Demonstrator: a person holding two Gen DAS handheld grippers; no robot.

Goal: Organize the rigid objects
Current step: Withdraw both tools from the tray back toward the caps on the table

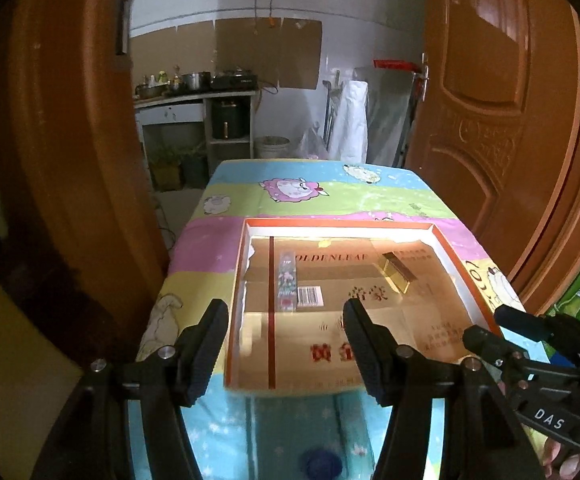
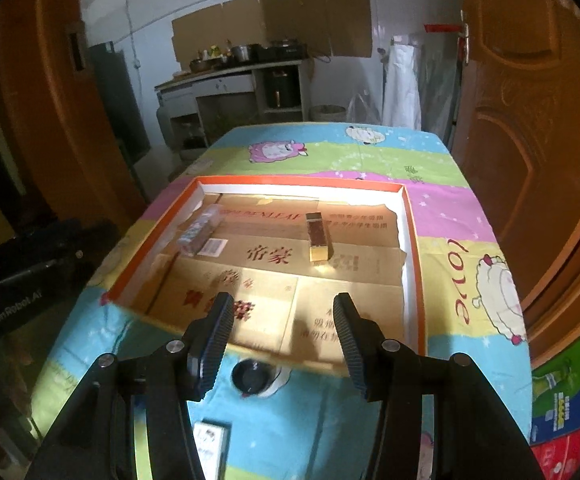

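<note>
An orange-rimmed shallow box (image 1: 470, 264) (image 2: 410, 240), lined with flattened cardboard, lies on the cartoon tablecloth. Inside it, a slim clear case with colourful contents (image 1: 288, 280) (image 2: 200, 232) lies at the left. A small gold box (image 1: 396, 276) (image 2: 318, 238) lies toward the right. My left gripper (image 1: 286, 344) hovers over the box's near edge, open and empty. My right gripper (image 2: 282, 344) (image 1: 502, 330) is also open with nothing between its fingers, just short of the near rim. Below it on the cloth sits a round black object on a white base (image 2: 252, 378).
A small white packet (image 2: 210, 444) lies on the cloth near me, and a blurred blue round thing (image 1: 322, 462) shows under the left gripper. Orange wooden doors (image 1: 510, 100) flank the table. Coloured cartons (image 2: 570, 412) stand at the right. A kitchen counter (image 1: 194, 100) is beyond the table.
</note>
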